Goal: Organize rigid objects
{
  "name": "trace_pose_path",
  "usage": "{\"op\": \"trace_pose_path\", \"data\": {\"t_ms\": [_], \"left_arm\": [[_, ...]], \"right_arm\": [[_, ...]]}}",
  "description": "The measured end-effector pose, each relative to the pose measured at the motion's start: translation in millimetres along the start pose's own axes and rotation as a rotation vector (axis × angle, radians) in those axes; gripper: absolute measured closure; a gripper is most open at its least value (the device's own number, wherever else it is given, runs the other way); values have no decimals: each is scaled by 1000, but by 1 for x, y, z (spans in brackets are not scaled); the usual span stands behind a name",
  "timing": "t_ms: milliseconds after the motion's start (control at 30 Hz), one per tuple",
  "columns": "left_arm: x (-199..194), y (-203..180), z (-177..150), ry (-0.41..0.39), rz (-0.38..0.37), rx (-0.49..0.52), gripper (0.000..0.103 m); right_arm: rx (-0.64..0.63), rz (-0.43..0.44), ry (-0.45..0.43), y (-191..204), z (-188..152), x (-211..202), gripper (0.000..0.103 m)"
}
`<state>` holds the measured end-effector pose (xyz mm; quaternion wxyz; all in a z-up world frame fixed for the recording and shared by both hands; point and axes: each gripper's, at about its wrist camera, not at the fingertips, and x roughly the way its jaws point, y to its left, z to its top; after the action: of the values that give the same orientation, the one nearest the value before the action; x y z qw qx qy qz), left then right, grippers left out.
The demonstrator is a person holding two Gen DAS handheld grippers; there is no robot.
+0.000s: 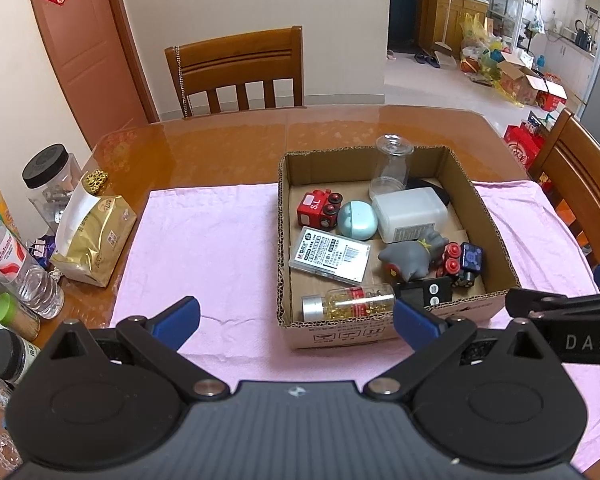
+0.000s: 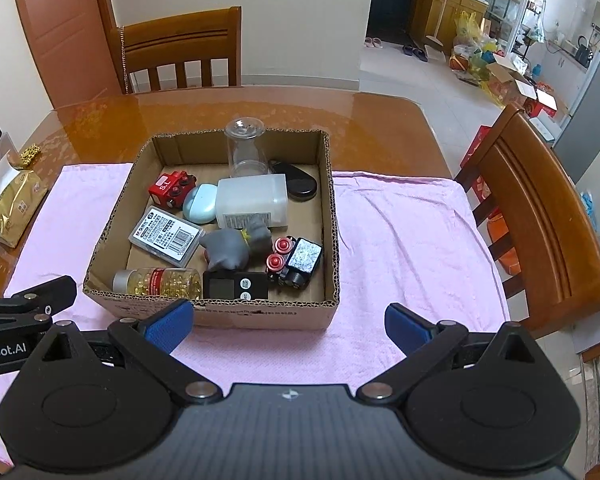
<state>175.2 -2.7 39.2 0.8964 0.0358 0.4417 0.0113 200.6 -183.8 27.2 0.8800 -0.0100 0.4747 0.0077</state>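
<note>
— Looking at the open brown cardboard box (image 2: 224,312) on the pink towel (image 2: 400,240), what could go wrong?

— The clear upright plastic jar (image 2: 246,146) at the back could tip if a finger clips it, and the capsule bottle with the silver cap (image 2: 158,282) lying against the near wall may roll when nudged. Everything is packed tight; reaching for the grey rubber animal toy (image 2: 230,250) risks dragging the red-wheeled toy car (image 2: 296,264) beside it.

— And the fingers?

— Both pairs are spread wide, empty, touching nothing. The left gripper (image 1: 296,320) hovers before the box's near-left corner, the right gripper (image 2: 288,322) before its near-right corner.
</note>
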Motion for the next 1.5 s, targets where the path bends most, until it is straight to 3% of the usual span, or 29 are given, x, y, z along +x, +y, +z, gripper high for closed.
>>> {"op": "trace_pose_path", "data": {"t_ms": [1500], "left_arm": [[-8, -3, 1, -3, 19, 4, 1]], "right_arm": [[-14, 1, -24, 1, 1, -5, 0]]}}
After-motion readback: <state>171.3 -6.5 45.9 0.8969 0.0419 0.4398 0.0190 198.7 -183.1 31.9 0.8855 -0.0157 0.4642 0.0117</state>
